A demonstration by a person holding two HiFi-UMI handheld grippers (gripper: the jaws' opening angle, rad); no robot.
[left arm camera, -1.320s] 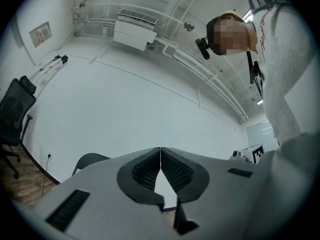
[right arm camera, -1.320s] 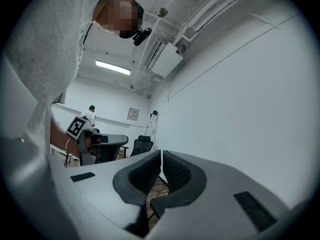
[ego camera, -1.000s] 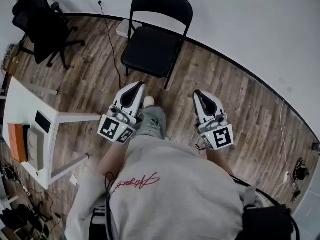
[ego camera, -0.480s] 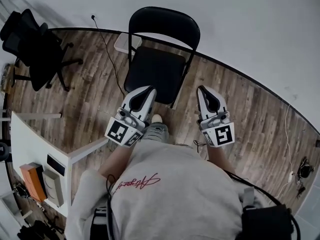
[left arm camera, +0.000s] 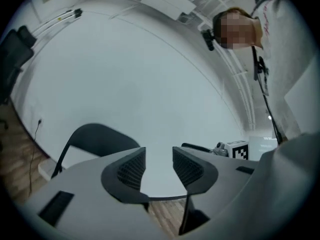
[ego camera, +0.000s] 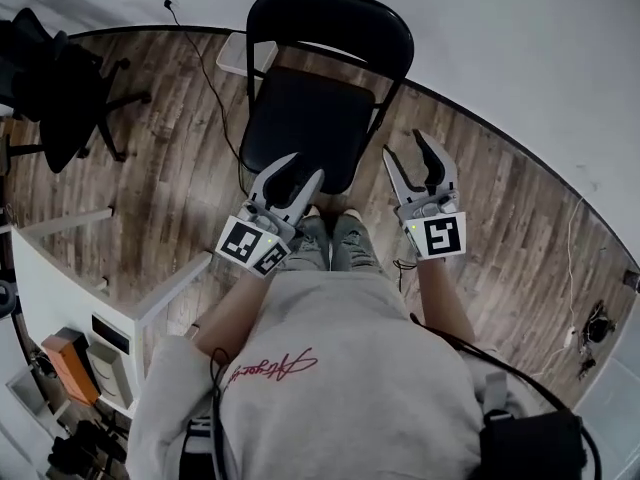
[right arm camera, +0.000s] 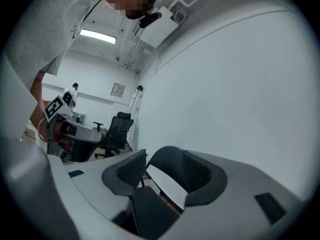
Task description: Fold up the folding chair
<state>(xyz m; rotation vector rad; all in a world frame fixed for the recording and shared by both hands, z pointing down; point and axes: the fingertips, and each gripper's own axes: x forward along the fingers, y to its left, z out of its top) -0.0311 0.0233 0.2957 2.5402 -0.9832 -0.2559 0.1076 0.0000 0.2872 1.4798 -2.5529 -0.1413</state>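
Observation:
The black folding chair stands unfolded against the white wall, its seat [ego camera: 305,128] facing me and its backrest [ego camera: 335,18] beyond it. My left gripper [ego camera: 306,165] hovers over the seat's front edge. Its jaws have just been opening and stand partly open with nothing between them. My right gripper [ego camera: 402,143] is beside the chair's right front corner, just clear of the frame; its jaws have also just been opening and stand wide, empty. In the left gripper view the backrest [left arm camera: 100,136] shows past the jaws [left arm camera: 159,161]. In the right gripper view the backrest [right arm camera: 167,159] lies beyond the open jaws [right arm camera: 162,169].
A black office chair [ego camera: 55,78] stands at the far left. A white table [ego camera: 60,268] with an orange box [ego camera: 70,363] is at my near left. A cable [ego camera: 215,78] runs across the wood floor beside the folding chair, and a white box [ego camera: 240,53] sits by the wall.
I have stepped closer to the chair and both grippers have moved forward to its front edge. Both pairs of jaws, shut earlier, now stand apart.

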